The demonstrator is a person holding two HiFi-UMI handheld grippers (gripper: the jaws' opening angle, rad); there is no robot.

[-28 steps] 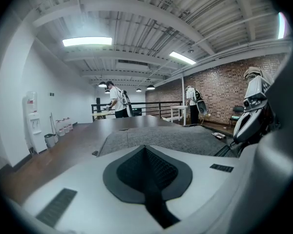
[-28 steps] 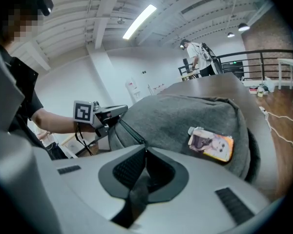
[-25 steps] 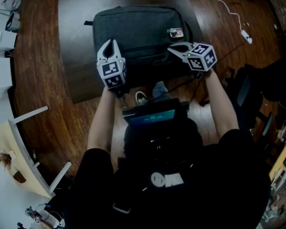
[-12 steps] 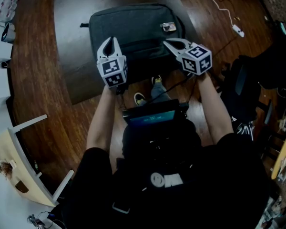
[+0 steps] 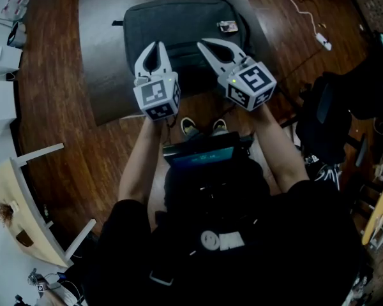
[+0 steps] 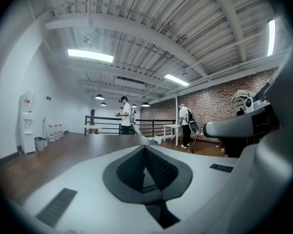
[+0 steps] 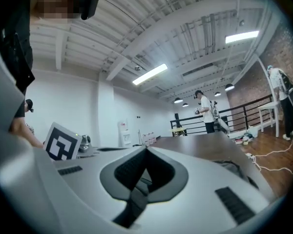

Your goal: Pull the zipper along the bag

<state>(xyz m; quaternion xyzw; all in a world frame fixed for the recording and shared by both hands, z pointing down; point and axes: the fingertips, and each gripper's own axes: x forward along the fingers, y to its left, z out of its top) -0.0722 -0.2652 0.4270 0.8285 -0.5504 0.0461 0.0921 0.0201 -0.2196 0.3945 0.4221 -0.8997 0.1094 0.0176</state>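
While the bag (image 5: 179,18) lay on the bench (image 5: 102,56), left gripper (image 5: 154,46) and right gripper (image 5: 210,45) hovered above, fingers closed, empty: approach or withdrawal alike.

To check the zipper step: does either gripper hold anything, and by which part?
Nothing is held: the left gripper and right gripper are both shut and empty, off the bag.

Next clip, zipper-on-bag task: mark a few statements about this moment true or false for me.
1. The grey bag lies on the dark table. True.
2. The right gripper grips the bag's zipper. False: its jaws are shut on nothing, clear of the bag.
3. A small picture tag sits near the bag's far right corner. True.
4. The left gripper has its jaws wide apart. False: they are together, empty.
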